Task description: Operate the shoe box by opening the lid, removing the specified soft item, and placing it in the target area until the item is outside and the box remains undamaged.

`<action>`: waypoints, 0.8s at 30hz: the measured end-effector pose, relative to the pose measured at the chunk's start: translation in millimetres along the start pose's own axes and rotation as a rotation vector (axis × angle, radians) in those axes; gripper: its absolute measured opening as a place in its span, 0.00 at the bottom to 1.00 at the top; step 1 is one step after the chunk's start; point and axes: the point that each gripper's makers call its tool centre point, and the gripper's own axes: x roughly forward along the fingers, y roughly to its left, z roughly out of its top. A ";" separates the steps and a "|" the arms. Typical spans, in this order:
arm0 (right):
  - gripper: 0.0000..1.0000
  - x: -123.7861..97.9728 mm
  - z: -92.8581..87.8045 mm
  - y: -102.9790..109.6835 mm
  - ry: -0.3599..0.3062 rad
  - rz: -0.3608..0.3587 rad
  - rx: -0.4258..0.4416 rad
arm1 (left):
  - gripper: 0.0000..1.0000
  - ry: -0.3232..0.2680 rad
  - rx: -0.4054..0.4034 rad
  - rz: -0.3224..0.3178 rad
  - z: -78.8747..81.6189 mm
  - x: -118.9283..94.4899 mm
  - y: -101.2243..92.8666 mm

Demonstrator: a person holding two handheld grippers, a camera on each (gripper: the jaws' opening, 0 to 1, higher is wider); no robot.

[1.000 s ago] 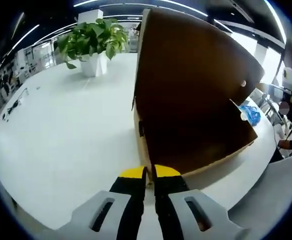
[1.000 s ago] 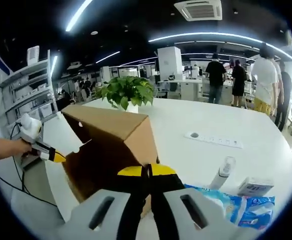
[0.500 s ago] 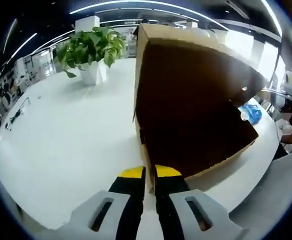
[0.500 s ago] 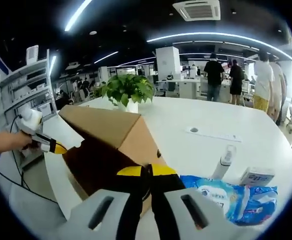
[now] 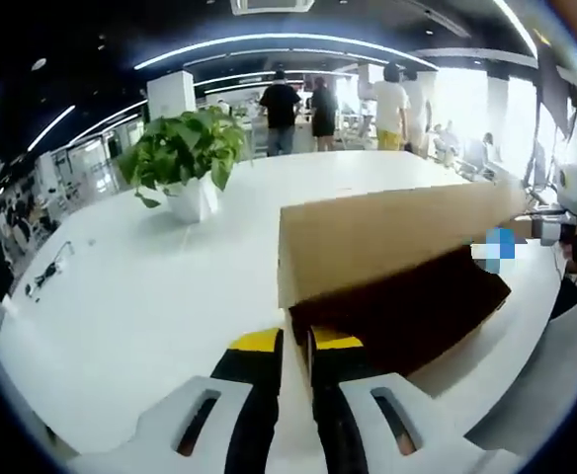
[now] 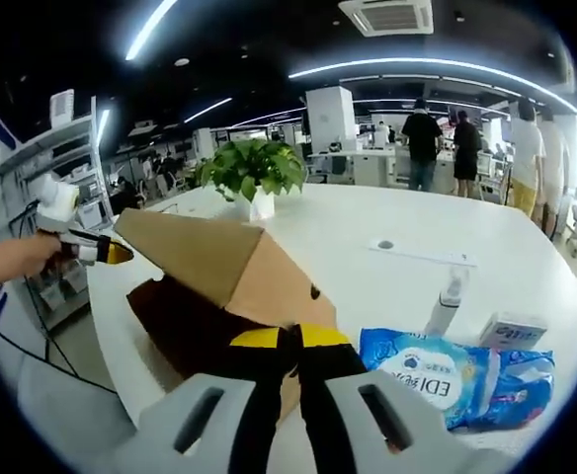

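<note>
Two packets (image 6: 456, 370) beside shoe box (image 6: 224, 296), potted plant (image 6: 254, 178) behind.

In the right gripper view, the shoe box (image 6: 219, 296) sits on the tabletop (image 6: 387, 276) at centre left. A wipes packet (image 6: 437, 370) lies lower right of it, a bottle (image 6: 445, 301) behind that, and a potted plant (image 6: 254, 178) beyond, upper centre. The left tool (image 6: 96, 250) meets the lid's left edge.
</note>
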 end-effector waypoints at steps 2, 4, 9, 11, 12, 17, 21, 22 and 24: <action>0.03 -0.5 -3.9 1.0 0.004 0.001 -0.004 | 0.08 -0.010 0.008 -0.006 2.0 -1.4 -0.8; 0.03 -2.0 -7.7 2.4 0.011 0.002 -0.013 | 0.08 -0.020 0.021 -0.014 2.6 -2.9 -1.6; 0.01 -4.3 -20.4 3.9 0.030 0.012 -0.015 | 0.10 0.005 0.051 -0.040 -6.9 -3.9 -6.2; 0.00 -5.8 -25.5 4.7 0.034 0.017 -0.015 | 0.10 0.016 0.056 -0.057 -12.1 -4.3 -9.2; 0.00 -5.9 -26.8 5.1 0.037 0.019 -0.017 | 0.10 0.018 0.057 -0.061 -13.1 -4.4 -9.8; 0.00 -6.9 -37.7 8.9 0.054 0.029 -0.030 | 0.12 0.041 0.067 -0.073 -23.5 -5.1 -13.5; 0.03 -8.0 -40.8 14.7 0.051 0.053 -0.059 | 0.14 0.052 0.071 -0.081 -29.8 -5.4 -15.3; 0.05 -7.9 -41.4 16.9 0.053 0.062 -0.071 | 0.14 0.057 0.074 -0.084 -32.3 -5.4 -16.3; 0.09 -7.6 -44.7 22.4 0.062 0.088 -0.110 | 0.15 0.067 0.078 -0.087 -36.7 -5.3 -17.7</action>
